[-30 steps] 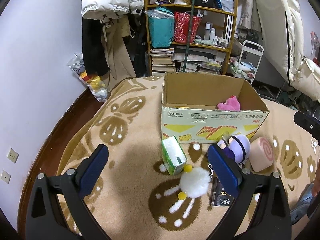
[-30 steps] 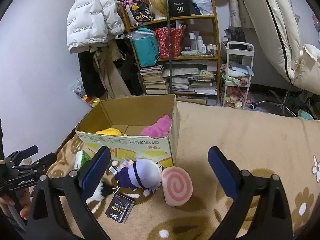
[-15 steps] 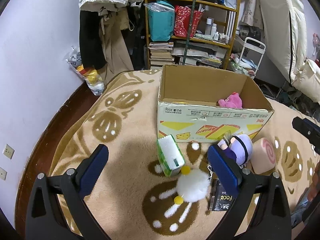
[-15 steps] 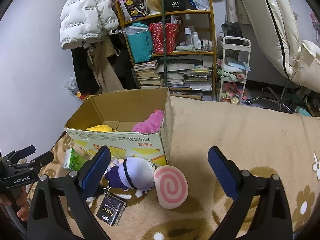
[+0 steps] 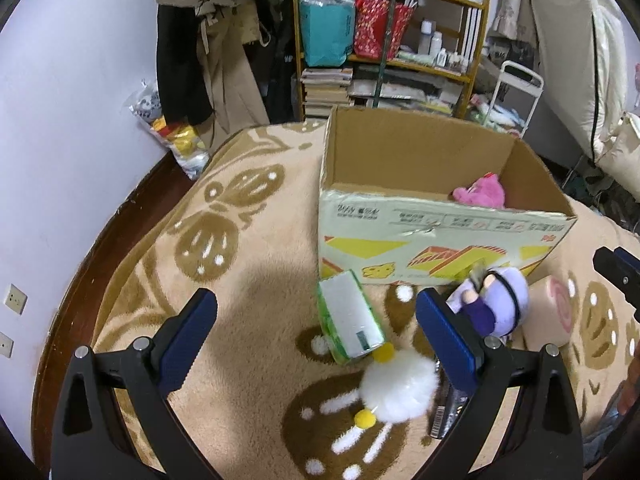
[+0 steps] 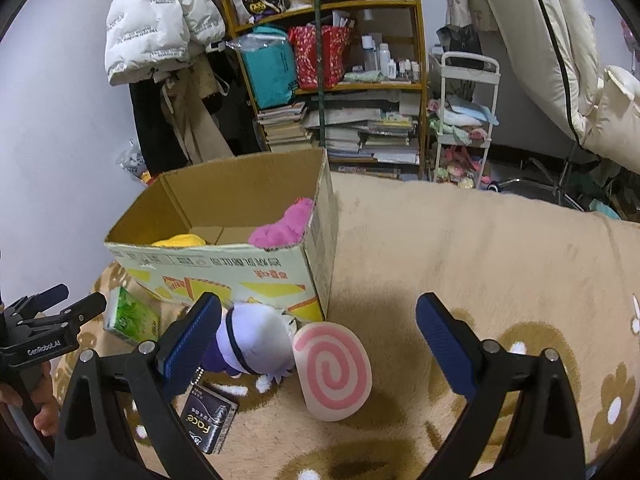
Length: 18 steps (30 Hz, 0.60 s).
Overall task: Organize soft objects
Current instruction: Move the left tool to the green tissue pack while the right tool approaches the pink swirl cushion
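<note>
Pink-and-cream, the swirl cushion (image 6: 332, 368) lies flat-faced on the blanket (image 6: 480, 248), just below and between the spread fingers of the right hand-held gripper (image 6: 318, 336), beside the purple doll (image 6: 256, 342). That gripper is nearer and grasps nothing. The left hand-held gripper (image 5: 316, 332) is likewise released over the green tissue pack (image 5: 350, 316), before the cardboard box (image 5: 440, 236).

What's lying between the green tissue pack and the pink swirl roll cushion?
In the right wrist view, the purple-and-white plush doll lies between the green tissue pack and the pink swirl roll cushion, touching the cushion.
</note>
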Tool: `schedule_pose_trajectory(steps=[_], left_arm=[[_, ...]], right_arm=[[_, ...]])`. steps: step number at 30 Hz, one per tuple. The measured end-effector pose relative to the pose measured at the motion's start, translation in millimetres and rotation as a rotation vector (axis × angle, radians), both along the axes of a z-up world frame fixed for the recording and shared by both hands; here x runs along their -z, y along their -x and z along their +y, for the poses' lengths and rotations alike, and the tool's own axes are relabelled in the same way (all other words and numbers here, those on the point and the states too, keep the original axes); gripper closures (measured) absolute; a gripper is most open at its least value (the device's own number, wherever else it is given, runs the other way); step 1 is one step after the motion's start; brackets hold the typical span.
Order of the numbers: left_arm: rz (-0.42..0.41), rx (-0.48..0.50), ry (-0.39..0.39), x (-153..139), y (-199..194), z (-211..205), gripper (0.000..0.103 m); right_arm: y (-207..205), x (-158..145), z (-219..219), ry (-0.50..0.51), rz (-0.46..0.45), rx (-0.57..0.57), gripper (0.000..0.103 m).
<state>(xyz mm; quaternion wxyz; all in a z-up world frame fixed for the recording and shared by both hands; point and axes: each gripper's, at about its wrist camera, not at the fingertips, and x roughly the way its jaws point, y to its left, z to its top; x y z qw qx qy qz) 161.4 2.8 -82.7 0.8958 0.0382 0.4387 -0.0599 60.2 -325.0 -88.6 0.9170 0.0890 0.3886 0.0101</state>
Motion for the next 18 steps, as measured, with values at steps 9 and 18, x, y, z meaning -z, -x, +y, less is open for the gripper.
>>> schedule_pose_trajectory(steps=[9,18], left_arm=[[0.076,-0.016,0.004,21,-10,3,0.005],[0.115,-0.034,-0.012,36,-17,7,0.022]], right_arm=[[-12,26,-4,-0.024,0.092,0.002,0.004],[-20,51,-2,-0.025,0.198,-0.022,0.015]])
